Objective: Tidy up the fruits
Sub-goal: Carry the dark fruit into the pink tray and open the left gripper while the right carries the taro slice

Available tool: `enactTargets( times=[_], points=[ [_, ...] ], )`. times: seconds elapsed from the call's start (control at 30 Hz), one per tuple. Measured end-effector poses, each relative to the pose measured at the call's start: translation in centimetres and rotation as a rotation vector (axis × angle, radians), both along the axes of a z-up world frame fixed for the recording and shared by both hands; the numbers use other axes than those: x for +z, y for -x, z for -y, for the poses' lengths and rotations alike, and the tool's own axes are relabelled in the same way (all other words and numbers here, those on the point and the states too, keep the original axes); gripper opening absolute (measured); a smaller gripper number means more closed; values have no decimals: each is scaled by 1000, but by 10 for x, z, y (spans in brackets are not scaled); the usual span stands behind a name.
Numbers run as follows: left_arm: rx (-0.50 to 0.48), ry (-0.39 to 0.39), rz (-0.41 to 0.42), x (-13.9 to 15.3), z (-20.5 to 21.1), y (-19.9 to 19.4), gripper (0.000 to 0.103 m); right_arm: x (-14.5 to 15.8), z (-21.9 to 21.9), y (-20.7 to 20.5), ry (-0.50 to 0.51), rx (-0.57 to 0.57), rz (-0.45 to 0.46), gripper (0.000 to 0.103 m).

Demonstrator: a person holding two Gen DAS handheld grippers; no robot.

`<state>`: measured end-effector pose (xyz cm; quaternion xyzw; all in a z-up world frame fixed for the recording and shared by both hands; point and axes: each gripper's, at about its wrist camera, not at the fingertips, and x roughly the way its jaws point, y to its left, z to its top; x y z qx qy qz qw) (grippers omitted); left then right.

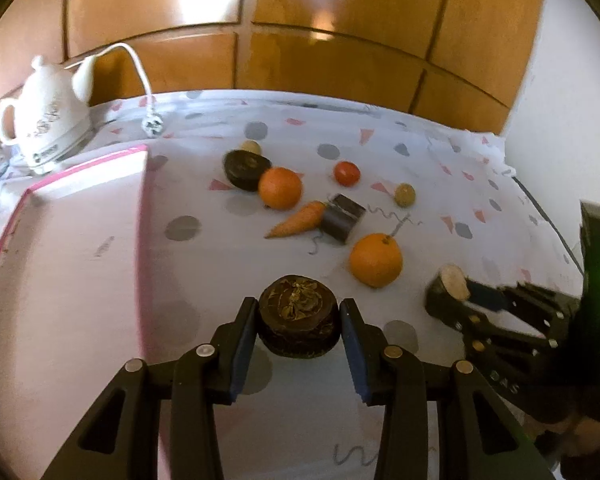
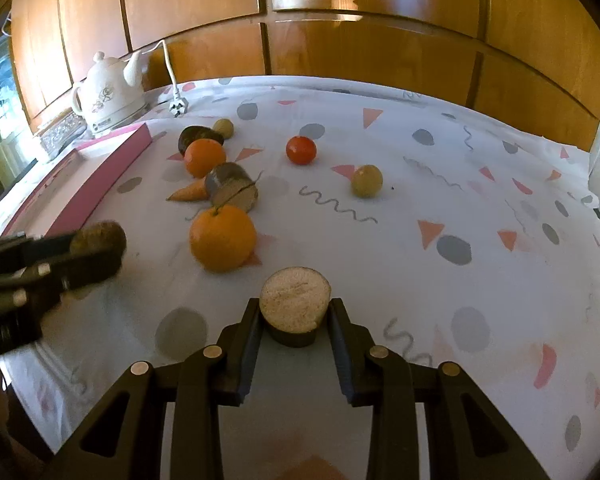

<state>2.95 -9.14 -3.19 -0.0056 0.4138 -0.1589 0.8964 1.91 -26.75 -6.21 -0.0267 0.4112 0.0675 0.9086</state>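
Both claws pinched cut pieces above the patterned tablecloth (image 2: 440,152): the left gripper (image 1: 299,322) a dark round chunk (image 1: 298,316), the right gripper (image 2: 294,320) a pale-faced chunk (image 2: 295,306) (narrow bite). Either could have slipped, knocking the near orange (image 2: 223,238) rolling.

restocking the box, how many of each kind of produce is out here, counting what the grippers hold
oranges: 2
tomato: 1
carrot: 1
small yellow-green round fruits: 2
dark cut chunks: 4
total: 10
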Motion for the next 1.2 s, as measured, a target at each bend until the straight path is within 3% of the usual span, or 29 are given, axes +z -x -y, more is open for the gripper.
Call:
enactTargets(
  times=[0.17, 0.43, 0.7, 1.0, 1.07, 1.13, 1.2],
  points=[
    [78, 7, 18, 14, -23, 1, 42, 15, -9, 10, -32, 32, 19, 33],
    [199, -3, 43, 25, -67, 0, 42, 41, -66, 4, -62, 212, 55, 33],
    [343, -3, 32, 22, -123, -3, 42, 50, -125, -16, -118, 366, 26, 33],
    [483, -35, 5, 14, -180, -11, 42, 50, -188, -41, -115, 448, -13, 33],
    [510, -27, 5, 14, -190, -11, 44, 49, -202, -52, -115, 444, -22, 33],
    [530, -28, 12, 16, -195, -11, 57, 49, -213, -62, -128, 447, -33, 33],
    [543, -31, 28, 19, -199, -7, 63, 48, -223, -69, -111, 432, -22, 34]
  ],
)
